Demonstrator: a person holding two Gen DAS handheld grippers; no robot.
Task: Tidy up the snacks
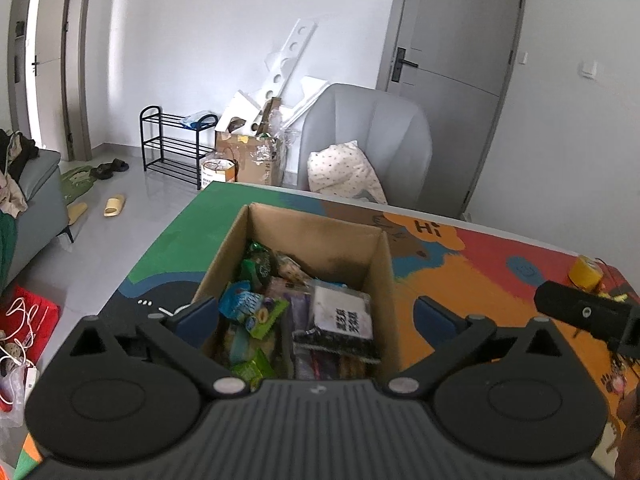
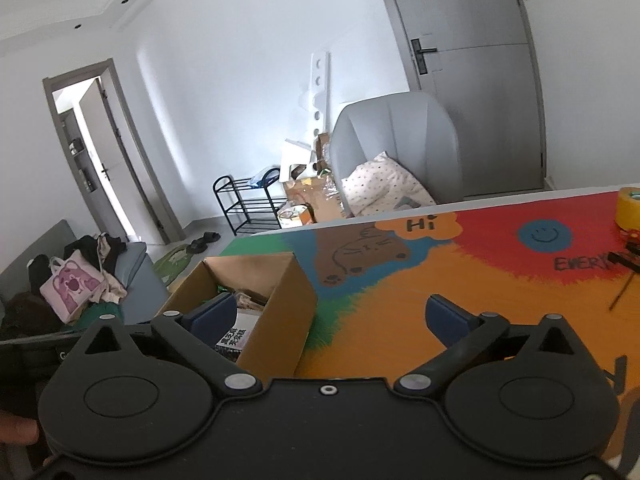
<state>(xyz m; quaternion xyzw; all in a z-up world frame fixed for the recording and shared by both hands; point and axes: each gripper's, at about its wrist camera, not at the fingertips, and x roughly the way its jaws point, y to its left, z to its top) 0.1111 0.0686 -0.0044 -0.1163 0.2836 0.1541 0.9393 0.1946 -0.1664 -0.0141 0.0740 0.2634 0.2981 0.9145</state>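
Note:
An open cardboard box (image 1: 376, 264) stands on the colourful table mat (image 1: 460, 272), filled with several snack packets. Among them are a black-and-white packet (image 1: 340, 320), a green one (image 1: 264, 318) and a blue one (image 1: 236, 300). My left gripper (image 1: 316, 316) is open just in front of the box, its fingers (image 1: 196, 316) spread about as wide as the box, with no packet held. In the right wrist view the box (image 2: 276, 308) sits at the left. My right gripper (image 2: 330, 314) is open and empty over the box's right wall and the mat (image 2: 380, 304).
A yellow tape roll (image 2: 628, 210) and thin black sticks (image 2: 624, 292) lie at the mat's far right. A black part of the other gripper (image 1: 584, 312) pokes in from the right. Beyond the table stand a grey armchair (image 1: 372, 136), a shoe rack (image 1: 172, 148) and a sofa (image 2: 132, 268).

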